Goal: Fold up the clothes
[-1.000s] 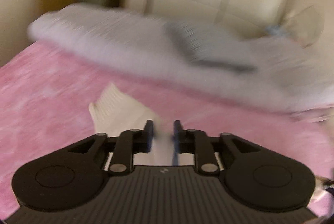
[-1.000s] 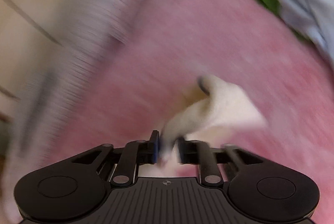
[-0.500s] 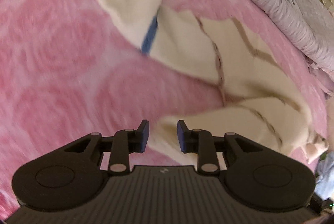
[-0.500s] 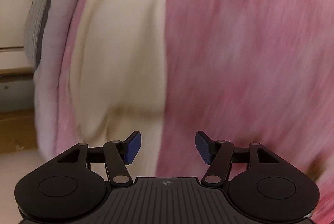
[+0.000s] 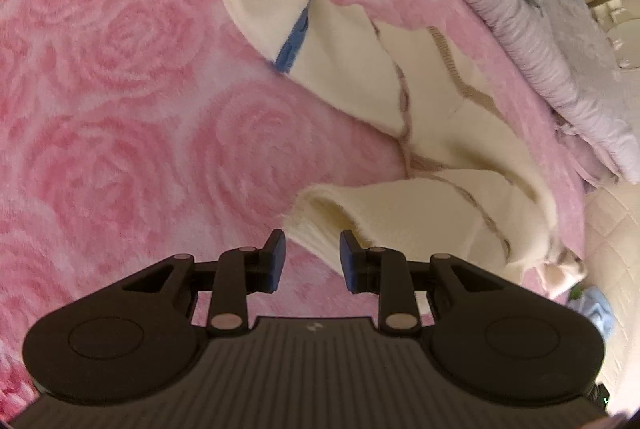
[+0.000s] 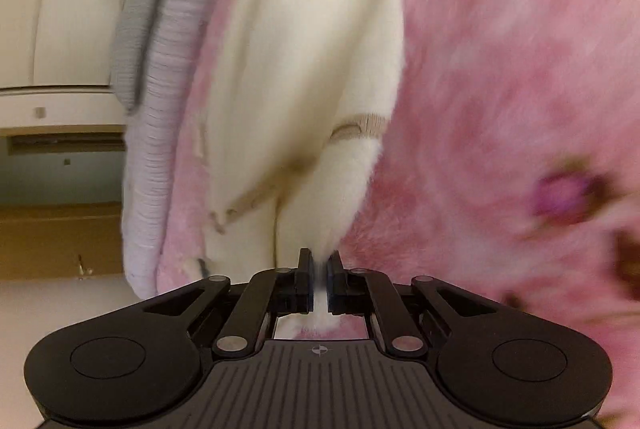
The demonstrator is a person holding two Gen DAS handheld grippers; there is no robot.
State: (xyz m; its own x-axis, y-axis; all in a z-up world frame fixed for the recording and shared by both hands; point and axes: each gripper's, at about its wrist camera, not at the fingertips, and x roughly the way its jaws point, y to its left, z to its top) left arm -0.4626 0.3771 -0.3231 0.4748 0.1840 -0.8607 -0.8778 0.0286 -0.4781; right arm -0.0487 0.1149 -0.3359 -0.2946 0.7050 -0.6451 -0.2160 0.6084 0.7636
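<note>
Cream sweater [image 5: 440,117] spread on the pink rose-patterned bed cover [image 5: 120,109], long axis running away from both cameras, left tongs [image 5: 312,249] released around its ribbed cuff, right tongs [image 6: 318,269] just closed, clenched on a sweater fold.

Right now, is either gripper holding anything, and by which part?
The right gripper has just closed on a narrow fuzzy end of the cream sweater. The left gripper is open, a ribbed cuff between its fingers, unpinched.
</note>
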